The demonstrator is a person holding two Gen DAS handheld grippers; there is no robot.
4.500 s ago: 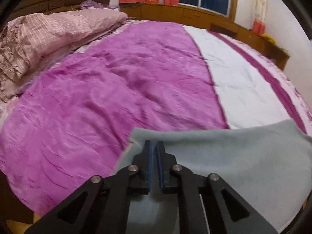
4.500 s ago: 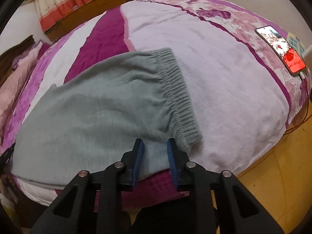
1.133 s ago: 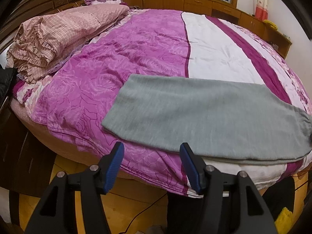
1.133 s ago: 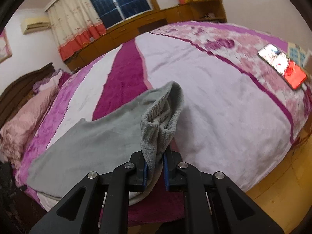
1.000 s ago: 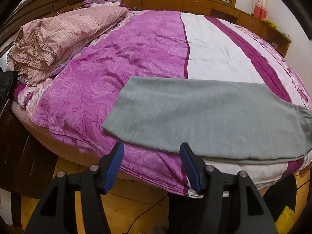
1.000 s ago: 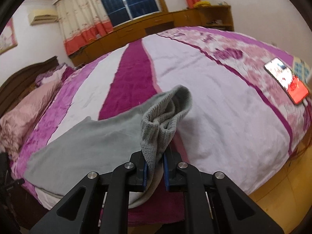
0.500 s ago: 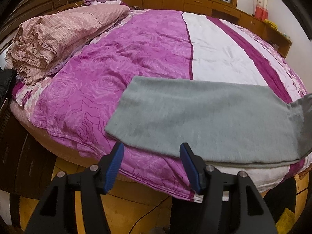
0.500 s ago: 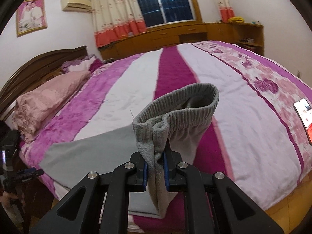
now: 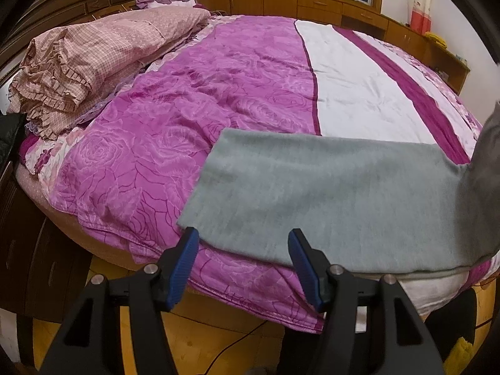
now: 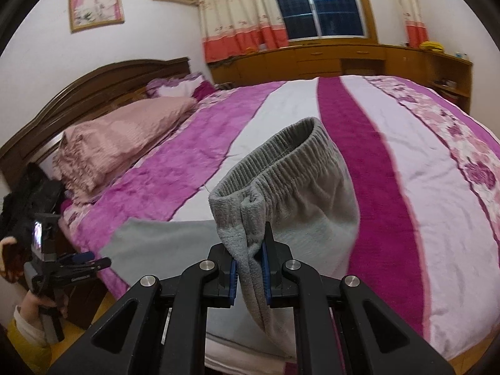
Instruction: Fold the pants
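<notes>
Left wrist view: a pink checked quilt [image 9: 103, 53] is bunched at the far left of the bed [image 9: 218, 100]. The left gripper [image 9: 243, 240] is held released near the bed's edge, nothing between its blue pads. The grey pants [image 9: 328, 193] are laid flat across the purple cover. At the right, their waistband [image 10: 281, 159] is raised off the bed, pinched in the clenched right gripper [image 10: 250, 259].

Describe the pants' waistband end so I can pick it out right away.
Start at the bed with the striped purple-and-white cover. Grey pants lie across its near edge. The waistband is the ribbed, gathered elastic end, lifted off the bed and pinched in the right gripper; the other end lies flat and plain.
</notes>
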